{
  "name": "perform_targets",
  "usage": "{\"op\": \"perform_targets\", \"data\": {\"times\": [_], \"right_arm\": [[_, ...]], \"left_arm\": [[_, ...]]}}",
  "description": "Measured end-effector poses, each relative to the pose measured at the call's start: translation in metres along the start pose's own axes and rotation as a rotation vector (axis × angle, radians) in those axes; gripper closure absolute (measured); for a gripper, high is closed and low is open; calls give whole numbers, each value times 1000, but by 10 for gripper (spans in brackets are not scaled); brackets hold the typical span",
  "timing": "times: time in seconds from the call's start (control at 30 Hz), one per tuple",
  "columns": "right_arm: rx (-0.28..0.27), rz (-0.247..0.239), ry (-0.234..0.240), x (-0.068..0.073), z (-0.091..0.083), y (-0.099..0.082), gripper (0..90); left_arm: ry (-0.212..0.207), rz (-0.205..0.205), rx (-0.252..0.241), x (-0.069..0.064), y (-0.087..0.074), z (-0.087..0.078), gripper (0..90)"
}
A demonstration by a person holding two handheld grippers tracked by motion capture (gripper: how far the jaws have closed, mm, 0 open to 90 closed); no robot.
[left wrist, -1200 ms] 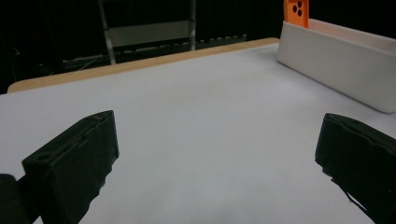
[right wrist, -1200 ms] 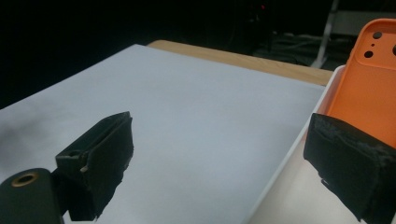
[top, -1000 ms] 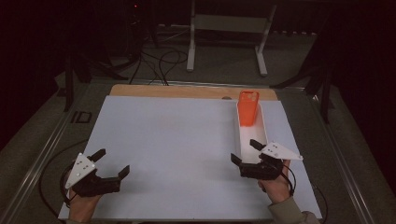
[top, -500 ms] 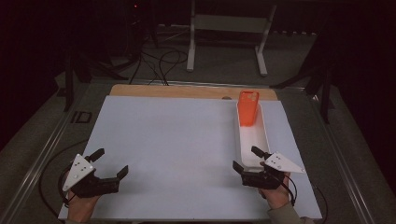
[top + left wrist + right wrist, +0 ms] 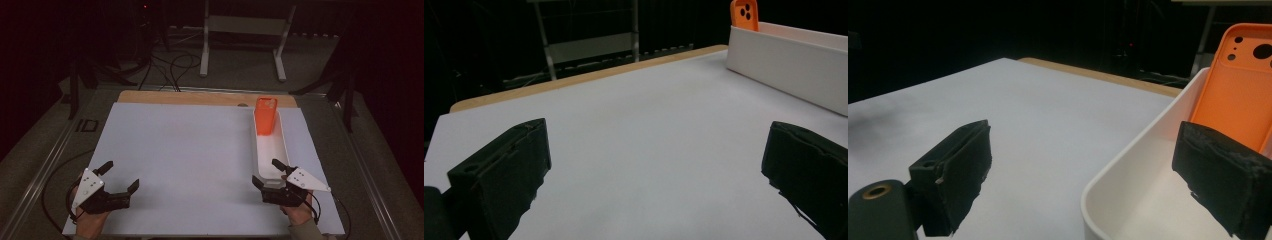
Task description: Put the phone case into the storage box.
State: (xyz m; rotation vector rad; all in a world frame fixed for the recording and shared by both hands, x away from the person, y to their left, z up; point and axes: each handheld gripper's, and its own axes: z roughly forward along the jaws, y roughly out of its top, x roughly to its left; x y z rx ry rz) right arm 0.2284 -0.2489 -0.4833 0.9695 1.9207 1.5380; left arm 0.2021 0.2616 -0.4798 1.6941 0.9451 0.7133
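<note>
An orange phone case leans upright at the far end of a long white tray on the right side of the white table mat. The case and the tray also fill the right of the right gripper view. My right gripper is open at the tray's near end, one jaw over the tray and the other beside it, with nothing held. My left gripper is open near the front left corner of the mat, empty. The left gripper view has the tray and case far off.
The white mat covers a wooden tabletop whose far edge is bare. A metal stand and cables lie on the dark floor beyond. Dark surroundings close in on the table's left and right.
Both grippers have drawn back toward the table's near edge. The right one slid from beside the tray's middle to its near end. Jaws stayed open.
</note>
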Motion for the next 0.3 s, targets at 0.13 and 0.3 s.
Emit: {"op": "perform_targets", "data": {"times": [0.13, 0.3], "right_arm": [[1, 12, 1, -2, -1, -2, 89], [-9, 23, 6, -2, -1, 0, 89]], "left_arm": [[-6, 3, 12, -4, -1, 3, 3], [-12, 7, 14, -7, -1, 5, 3]]}}
